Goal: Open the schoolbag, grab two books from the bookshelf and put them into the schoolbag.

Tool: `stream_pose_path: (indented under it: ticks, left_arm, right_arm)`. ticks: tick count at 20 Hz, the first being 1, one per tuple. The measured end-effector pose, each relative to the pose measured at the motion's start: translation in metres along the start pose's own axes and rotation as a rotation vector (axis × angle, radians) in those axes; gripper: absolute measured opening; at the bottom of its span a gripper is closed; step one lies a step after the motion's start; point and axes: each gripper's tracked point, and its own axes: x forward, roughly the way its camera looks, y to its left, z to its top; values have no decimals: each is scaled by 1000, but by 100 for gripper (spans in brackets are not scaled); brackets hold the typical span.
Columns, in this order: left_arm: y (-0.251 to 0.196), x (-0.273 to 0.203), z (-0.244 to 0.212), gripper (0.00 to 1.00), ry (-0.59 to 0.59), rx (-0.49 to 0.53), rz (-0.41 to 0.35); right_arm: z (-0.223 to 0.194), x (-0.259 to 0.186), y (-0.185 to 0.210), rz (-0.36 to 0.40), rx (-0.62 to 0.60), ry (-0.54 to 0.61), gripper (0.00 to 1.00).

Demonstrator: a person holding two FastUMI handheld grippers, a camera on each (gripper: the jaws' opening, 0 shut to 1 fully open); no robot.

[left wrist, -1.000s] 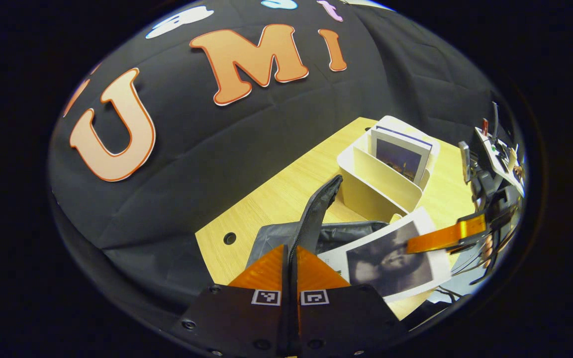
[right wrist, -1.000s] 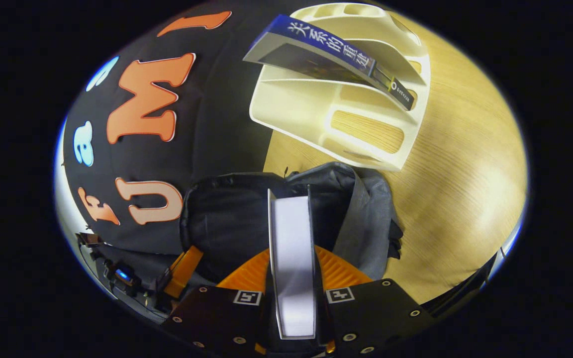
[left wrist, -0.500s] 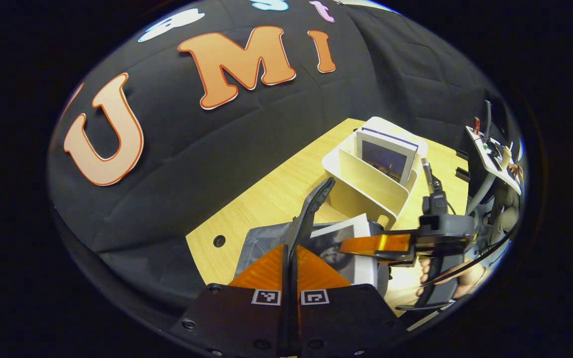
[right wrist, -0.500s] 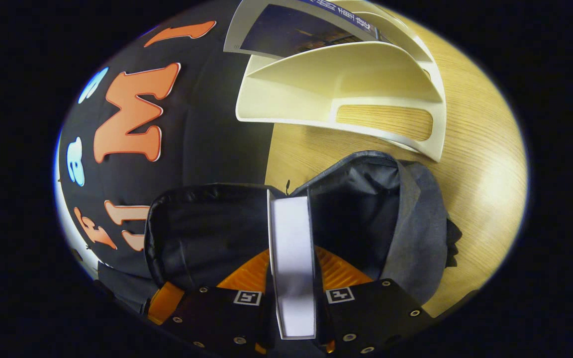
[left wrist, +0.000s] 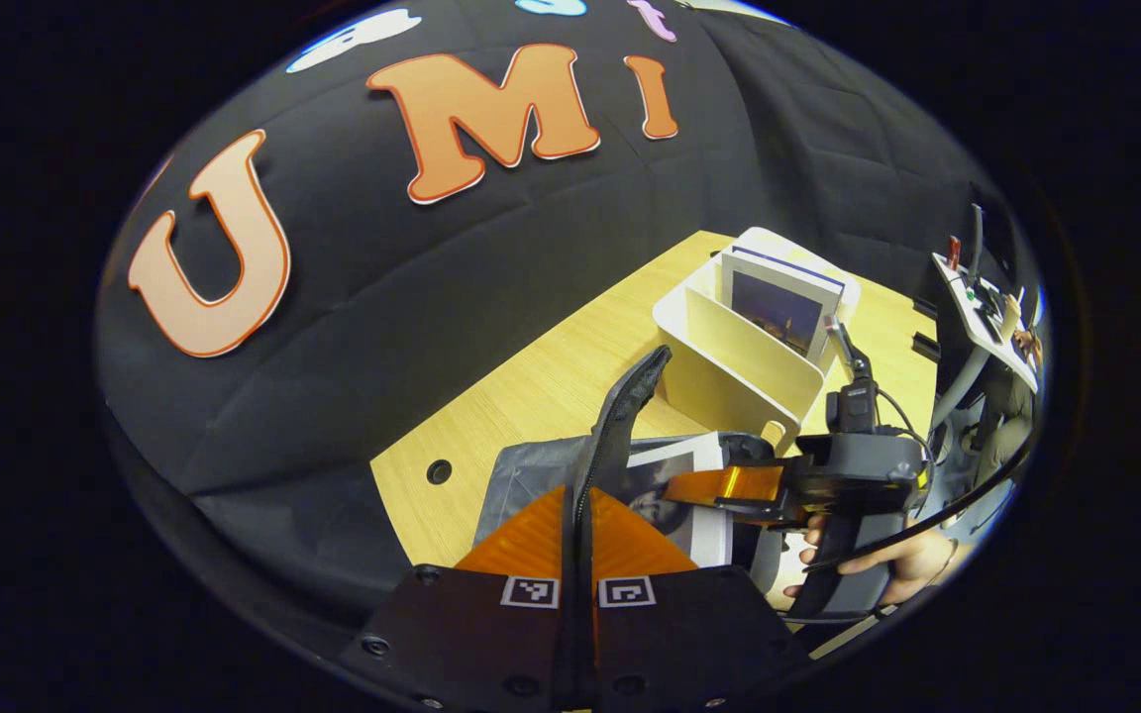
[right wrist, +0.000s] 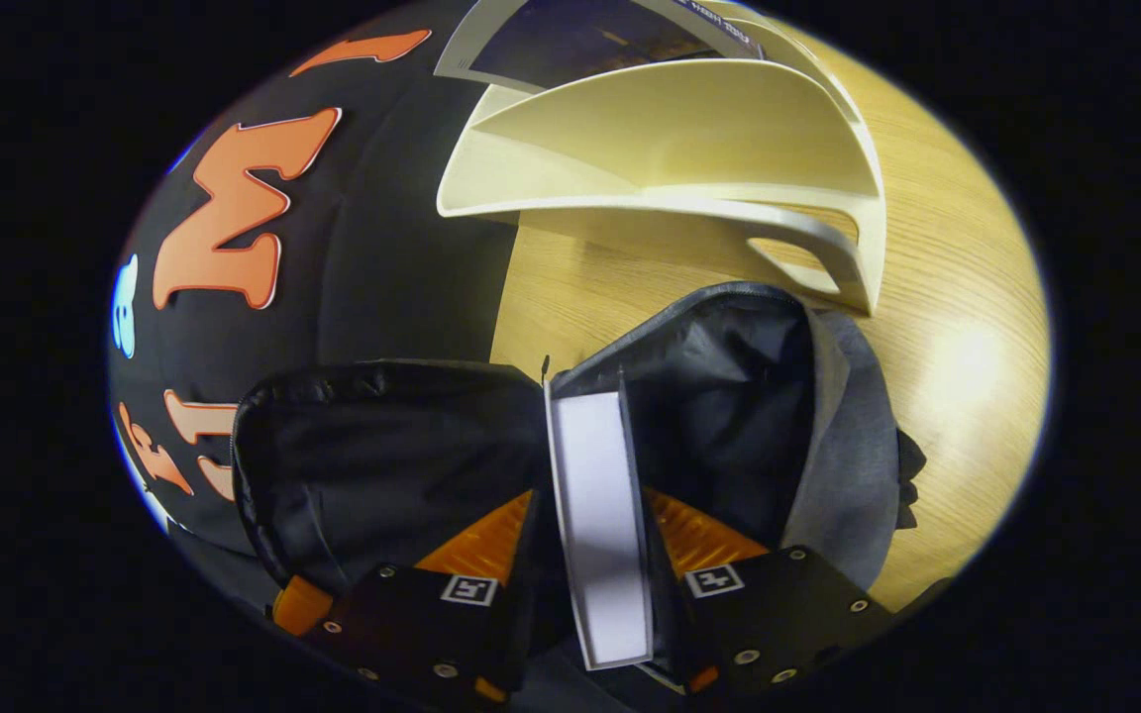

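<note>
schoolbag (right wrist: 719,416) | book (right wrist: 598,525) now dipping lower into its mouth, right gripper (right wrist: 598,555) jaws clamped on it | left gripper (left wrist: 578,515) jaws pinching flap (left wrist: 625,416) up | one book in bookshelf (left wrist: 739,361)

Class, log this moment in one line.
left hand-held gripper: holds bag flap | right hand-held gripper: book entering schoolbag | shelf: one book

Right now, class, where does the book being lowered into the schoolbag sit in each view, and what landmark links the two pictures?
Left gripper view: the white-edged book sits lower right of centre.
Right gripper view: it stands edge-on at bottom centre.
Shared landmark: the cream plastic bookshelf on the wooden table.
</note>
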Motion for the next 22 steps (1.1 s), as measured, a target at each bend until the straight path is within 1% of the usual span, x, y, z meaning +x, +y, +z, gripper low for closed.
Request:
stream_pose_path:
  ticks: [1,2,3,4,9,11,12,13,15,17,19,21,22]
  left_arm:
    - [1,1,-1,1,2,-14,-3]
    - [2,3,-2,1,4,-22,-3]
    - [3,3,-4,0,6,-26,-2]
    - [3,3,-5,1,3,-29,-4]
    - [-3,0,-11,1,-4,-28,-11]
    - [-5,-3,-16,0,-12,-23,-7]
    - [-5,-4,-18,1,-14,-10,-1]
    - [-7,-5,-22,0,-16,-1,2]
    - [-11,-8,-28,1,-17,-38,-19]
    - [-8,-10,-36,0,-15,-88,-30]
    - [-2,-11,-42,0,-15,-116,-20]
    - [-7,-12,-43,0,-24,-131,-31]
    - [-9,-13,-44,1,-27,-128,-36]
  right_arm:
    - [-2,-5,-1,-2,0,19,71]
    - [-5,-10,-1,-8,-3,40,64]
    - [-7,-16,-4,-21,-15,56,91]
    - [-8,-22,-8,-38,-30,61,96]
    - [6,-59,-18,-87,-109,42,98]
    - [17,-79,-28,-127,-158,13,98]
    - [24,-88,-31,-134,-171,-7,98]
    - [34,-98,-31,-137,-173,-36,98]
    - [60,-120,-35,-146,-183,-93,98]
    - [89,-146,-40,-170,-226,-173,98]
    - [119,-173,-44,-193,-279,-250,98]
    - [146,-200,-38,-191,-312,-330,98]
    - [160,-212,-34,-183,-309,-369,98]
